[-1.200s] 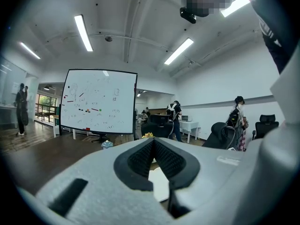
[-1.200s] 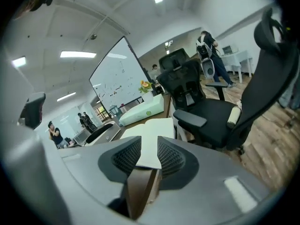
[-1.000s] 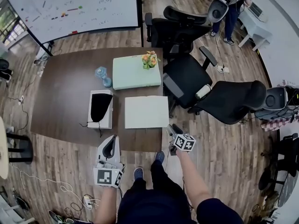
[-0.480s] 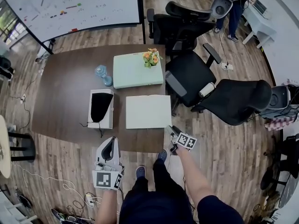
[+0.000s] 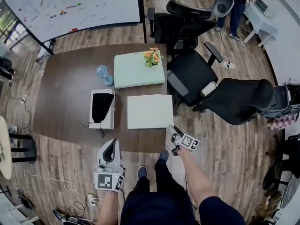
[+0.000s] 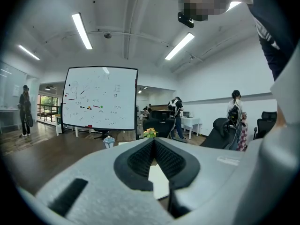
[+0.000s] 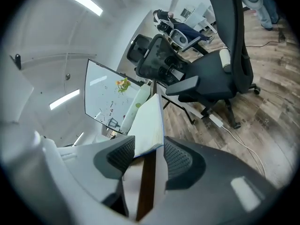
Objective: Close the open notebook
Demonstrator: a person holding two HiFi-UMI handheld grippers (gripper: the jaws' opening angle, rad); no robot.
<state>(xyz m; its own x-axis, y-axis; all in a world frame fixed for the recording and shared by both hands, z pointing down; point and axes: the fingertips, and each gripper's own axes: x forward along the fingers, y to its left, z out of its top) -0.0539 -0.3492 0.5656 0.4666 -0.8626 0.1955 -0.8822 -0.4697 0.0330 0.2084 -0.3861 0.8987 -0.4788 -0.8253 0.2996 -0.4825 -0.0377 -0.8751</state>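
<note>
The white notebook [image 5: 150, 111] lies flat on the dark table [image 5: 65, 93], near its front right corner, showing one plain white face. In the right gripper view the notebook [image 7: 147, 121] shows edge-on with a thick block of pages. My right gripper [image 5: 171, 131] hangs just off the table's near right corner, open. Its jaws have just been closing a little, and its pads [image 7: 123, 154] touch nothing; the notebook's corner lies beyond the tips. My left gripper [image 5: 111, 144] stays below the table's front edge, and its pads [image 6: 140, 159] meet at the tips with nothing held.
A pale green box [image 5: 136, 74] with orange flowers [image 5: 151, 56] sits behind the notebook. A blue glass piece [image 5: 103, 74] and a white box holding a black thing [image 5: 101, 108] lie to the left. Black office chairs [image 5: 192, 78] crowd the table's right side. A whiteboard [image 5: 70, 6] stands behind.
My right gripper has rolled about its own axis and sunk slightly beside the table corner. The left gripper and the notebook have stayed put.
</note>
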